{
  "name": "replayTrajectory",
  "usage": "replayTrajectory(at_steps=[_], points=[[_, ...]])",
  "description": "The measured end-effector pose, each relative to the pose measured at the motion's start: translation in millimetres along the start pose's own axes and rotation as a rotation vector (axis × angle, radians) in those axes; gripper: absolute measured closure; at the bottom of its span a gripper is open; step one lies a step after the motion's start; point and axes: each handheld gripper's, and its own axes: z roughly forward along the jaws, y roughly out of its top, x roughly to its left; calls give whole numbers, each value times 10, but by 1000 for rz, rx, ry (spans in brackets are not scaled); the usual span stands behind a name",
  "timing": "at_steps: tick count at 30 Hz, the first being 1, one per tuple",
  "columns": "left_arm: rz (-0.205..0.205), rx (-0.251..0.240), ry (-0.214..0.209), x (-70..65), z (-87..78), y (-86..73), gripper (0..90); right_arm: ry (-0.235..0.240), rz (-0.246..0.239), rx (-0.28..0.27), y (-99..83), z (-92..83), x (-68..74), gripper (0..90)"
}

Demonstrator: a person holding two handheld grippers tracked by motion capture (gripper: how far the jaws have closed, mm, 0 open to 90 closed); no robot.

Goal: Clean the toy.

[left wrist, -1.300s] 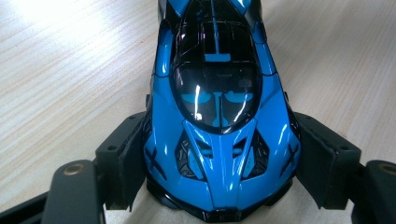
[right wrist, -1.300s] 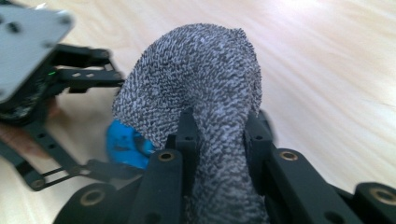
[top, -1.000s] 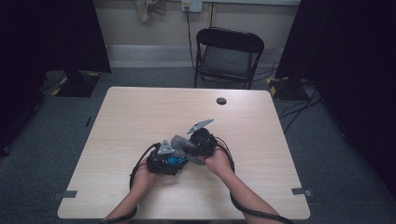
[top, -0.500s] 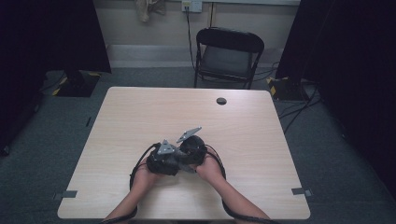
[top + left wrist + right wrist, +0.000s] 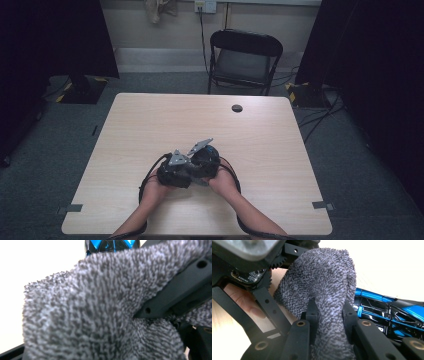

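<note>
- Near the front middle of the table (image 5: 280,145), we hold the left gripper (image 5: 176,171) and the right gripper (image 5: 206,161) pressed close together.
- In the right gripper view, our jaws are clamped tight on a grey terry cloth (image 5: 324,290), which rises bunched between them.
- In the left gripper view, the same cloth (image 5: 87,312) drapes right before the camera; we cannot tell how those jaws stand.
</note>
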Motion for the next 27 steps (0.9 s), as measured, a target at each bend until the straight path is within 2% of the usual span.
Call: replayTrajectory(at_steps=[3,15,27], points=[[0,0,0,0,0,0,257,15,27,1,15,-10,-38,742],[2,0,6,-1,0,0,257,-4,31,5,72,-32,-119,741],[-3,0,1,-5,2,-1,257,8,70,-13,65,-100,-223,743]])
